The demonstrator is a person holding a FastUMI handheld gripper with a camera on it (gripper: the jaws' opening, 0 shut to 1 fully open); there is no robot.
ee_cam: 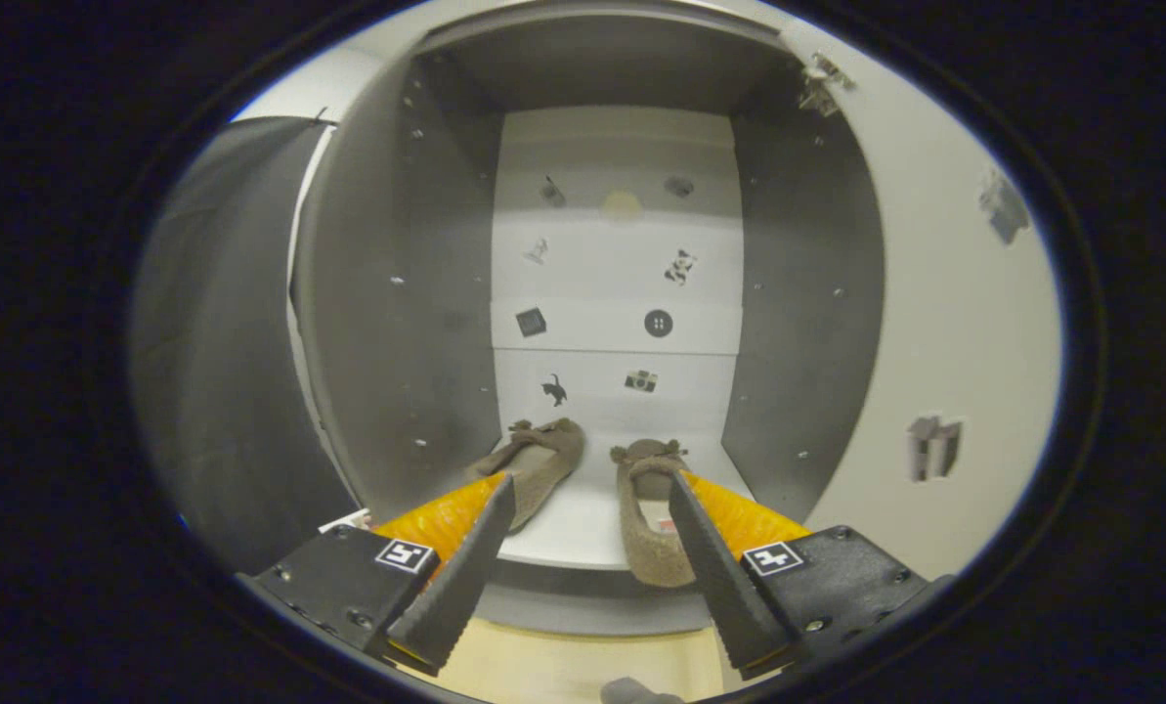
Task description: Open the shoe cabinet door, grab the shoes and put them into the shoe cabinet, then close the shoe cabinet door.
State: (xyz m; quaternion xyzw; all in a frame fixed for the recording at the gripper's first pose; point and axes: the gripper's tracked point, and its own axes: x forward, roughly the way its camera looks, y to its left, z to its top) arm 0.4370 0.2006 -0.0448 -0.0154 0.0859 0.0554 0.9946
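The shoe cabinet (407,323) stands open in front of me, its door (934,323) swung out on the right. Two brown slip-on shoes lie on its white bottom shelf (573,528), toes toward the back wall. The left shoe (541,460) lies angled, just beyond my left fingertip. The right shoe (649,508) lies straight, its heel at the shelf's front edge beside my right finger. My gripper (590,484) is open, with the fingers spread wide at the cabinet's mouth and nothing held between them.
The cabinet's back wall (617,284) is white with small dark stickers. Grey side walls (798,323) close the compartment in on both sides. A dark cloth (221,372) hangs left of the cabinet. Pale wooden floor (563,665) lies below the fingers.
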